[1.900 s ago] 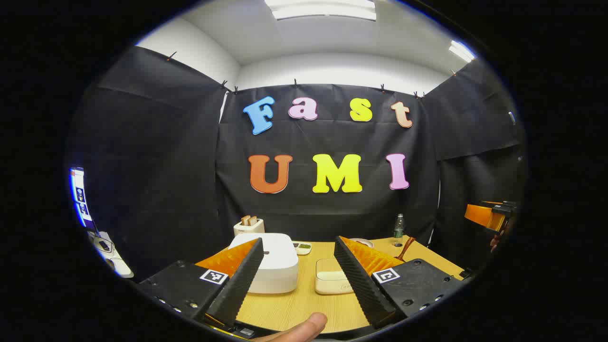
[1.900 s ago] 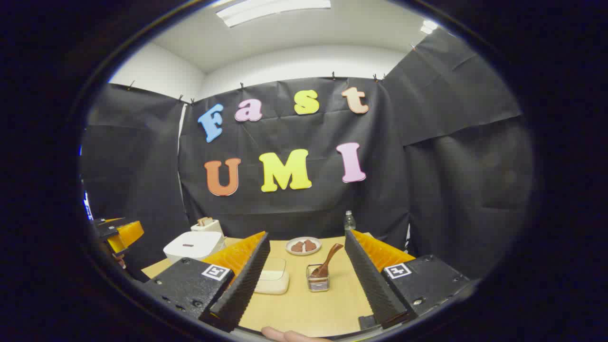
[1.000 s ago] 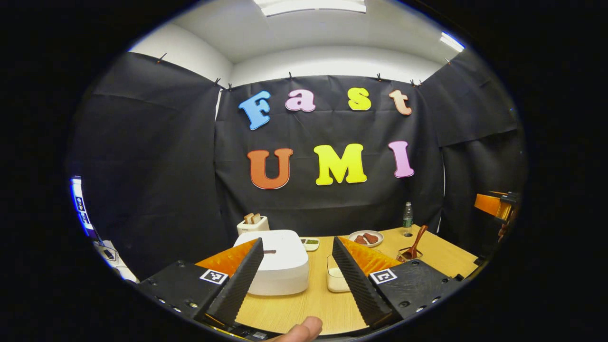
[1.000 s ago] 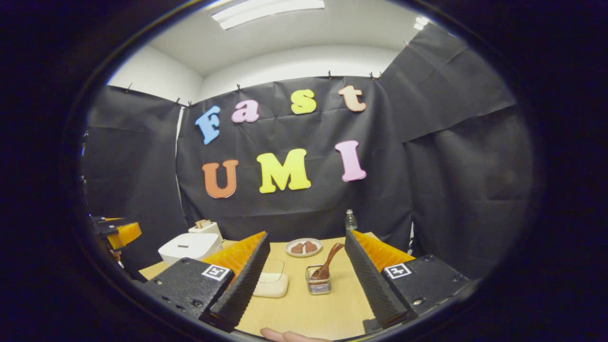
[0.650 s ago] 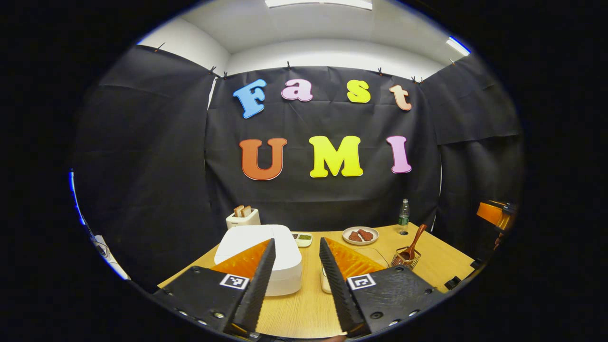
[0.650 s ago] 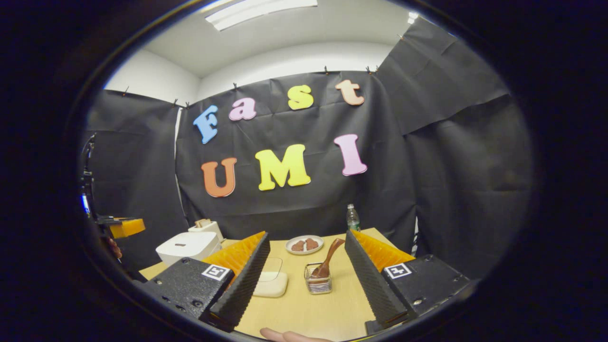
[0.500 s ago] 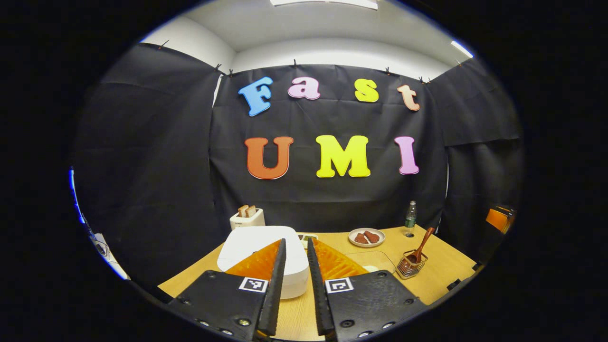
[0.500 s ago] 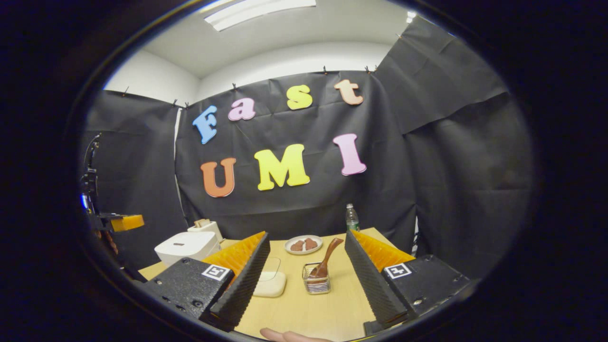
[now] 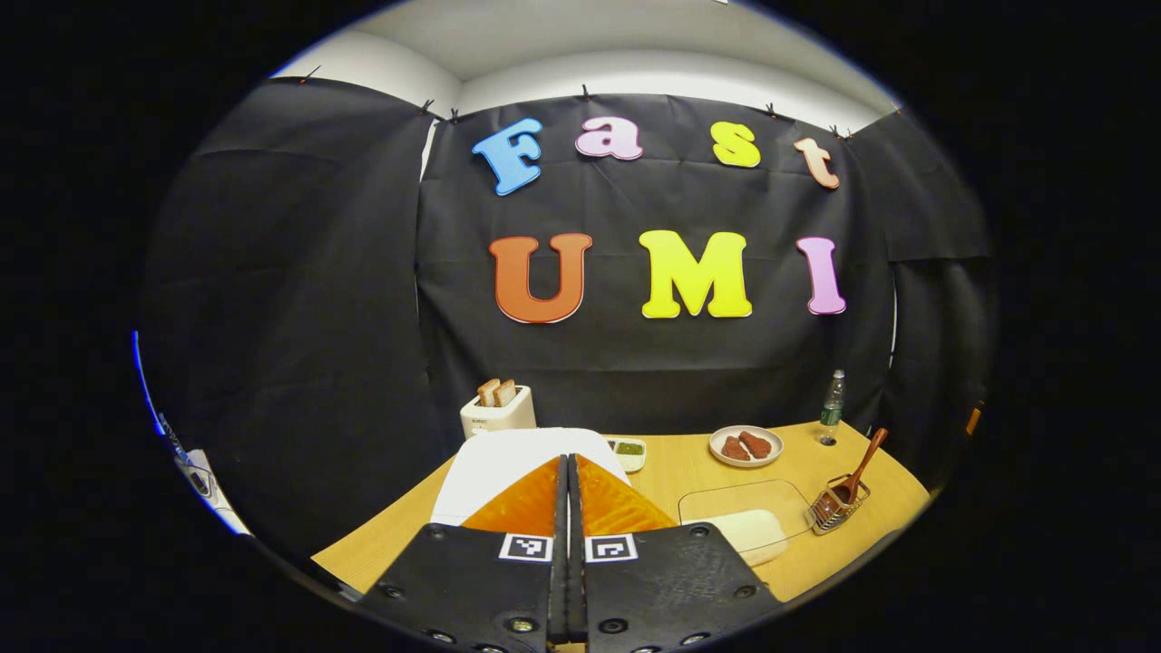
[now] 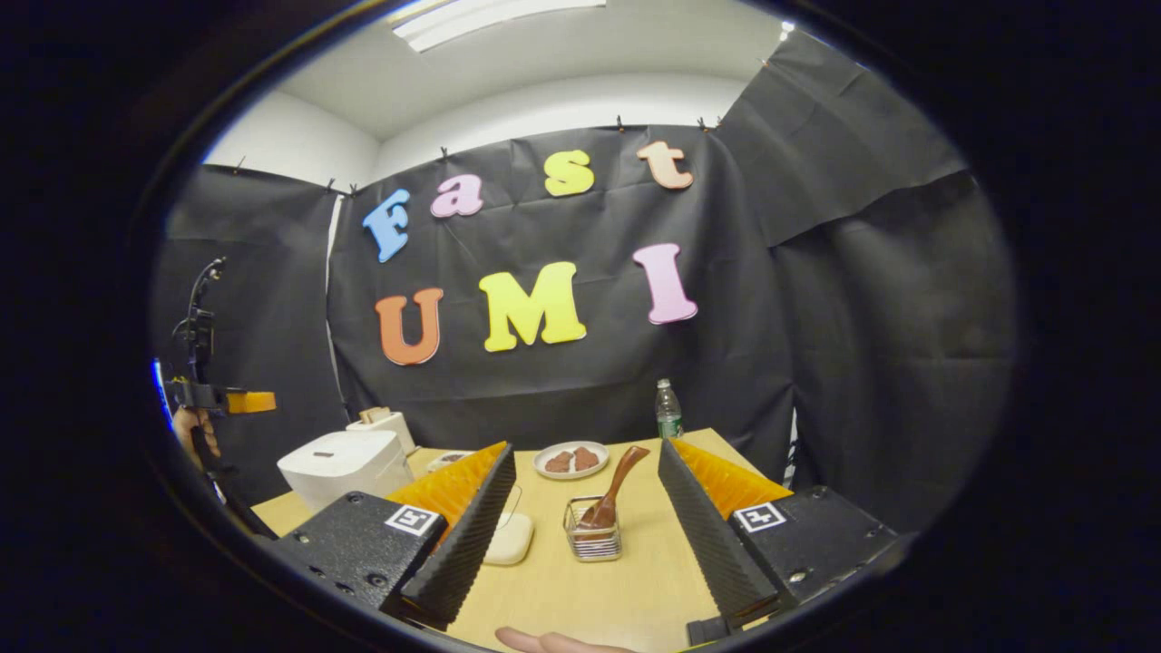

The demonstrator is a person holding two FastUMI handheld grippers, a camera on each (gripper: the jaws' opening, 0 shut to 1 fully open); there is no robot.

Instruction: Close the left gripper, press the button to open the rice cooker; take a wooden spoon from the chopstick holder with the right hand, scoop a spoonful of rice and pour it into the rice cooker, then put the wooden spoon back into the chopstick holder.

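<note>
Newly closed left gripper (image 9: pixel 568 472); white, seemingly lidded rice cooker (image 9: pixel 508 453)

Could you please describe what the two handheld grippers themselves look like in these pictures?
Each gripper has two wedge-shaped fingers with ribbed inner faces, mounted on flat black blocks studded with screws. Every block carries a small square black-and-white marker. That holds for the left gripper and the right gripper. A bare fingertip shows below the right one; no sleeve is visible.

Toaster (image 9: pixel 497 414) with two bread slices at bench (image 9: pixel 689 472) rear; plate (image 9: pixel 746 445) of brown pieces; upright bottle (image 9: pixel 831 410) near wall.
</note>
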